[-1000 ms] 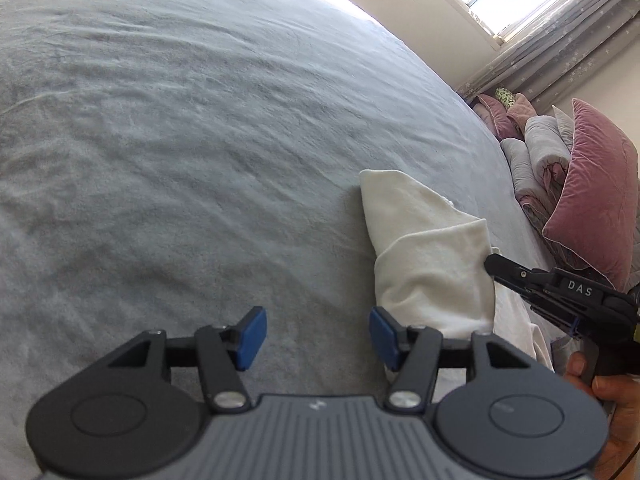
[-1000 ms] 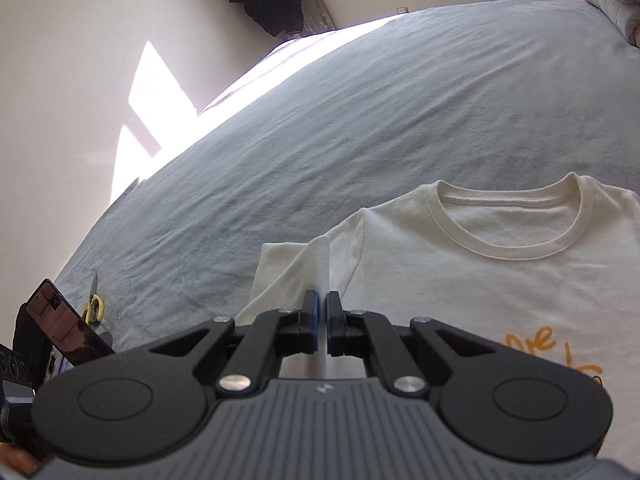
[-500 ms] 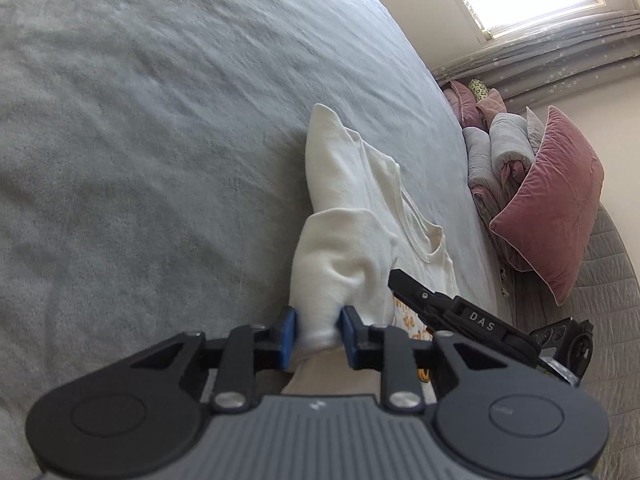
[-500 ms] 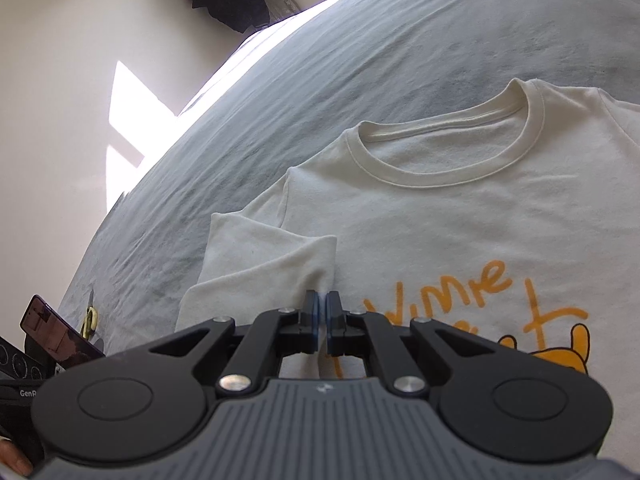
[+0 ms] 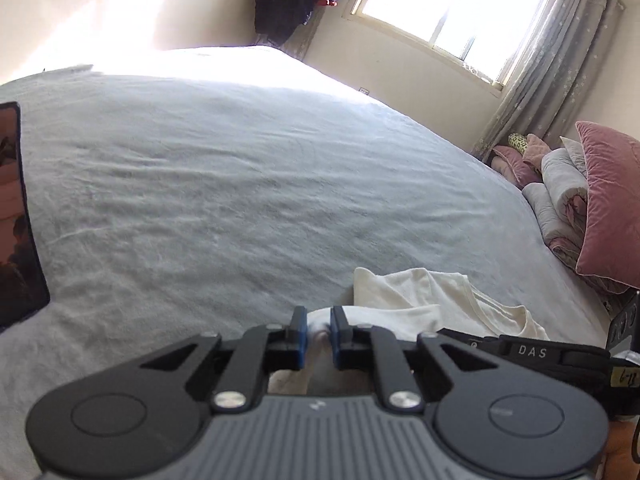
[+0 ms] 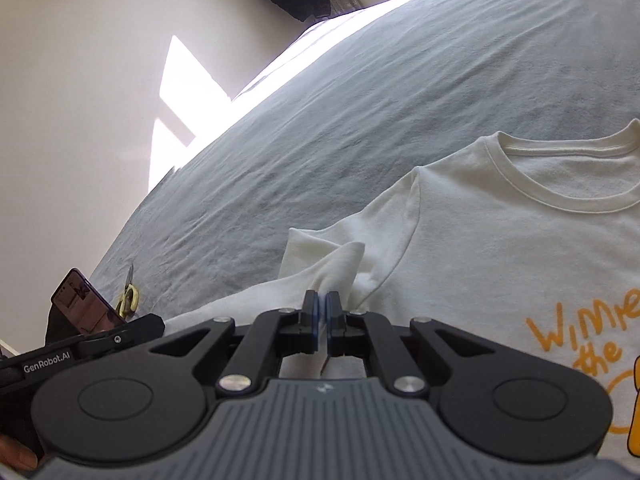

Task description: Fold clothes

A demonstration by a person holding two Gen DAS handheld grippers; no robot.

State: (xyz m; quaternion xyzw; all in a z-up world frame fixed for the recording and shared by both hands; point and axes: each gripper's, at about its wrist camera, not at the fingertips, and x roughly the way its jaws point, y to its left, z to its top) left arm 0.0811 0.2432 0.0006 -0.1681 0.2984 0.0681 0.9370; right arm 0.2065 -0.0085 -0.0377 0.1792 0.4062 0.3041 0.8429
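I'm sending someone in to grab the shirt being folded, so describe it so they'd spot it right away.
On the big grey bed, look toward the near edge. The cream T-shirt lies front-up there, ribbed round collar and orange handwritten lettering on the chest, unlike the pink cushions piled at the bed's end.

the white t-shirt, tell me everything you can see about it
The white t-shirt is cream, soft knit cotton by its look, with a ribbed round collar and orange hand-lettered print on the chest. It lies front up on the grey bedspread, body mostly flat. The sleeve nearest the camera is bunched and lifted into a peak: the right gripper is shut on a fold of it, and the left gripper pinches another bunch of the fabric close by.
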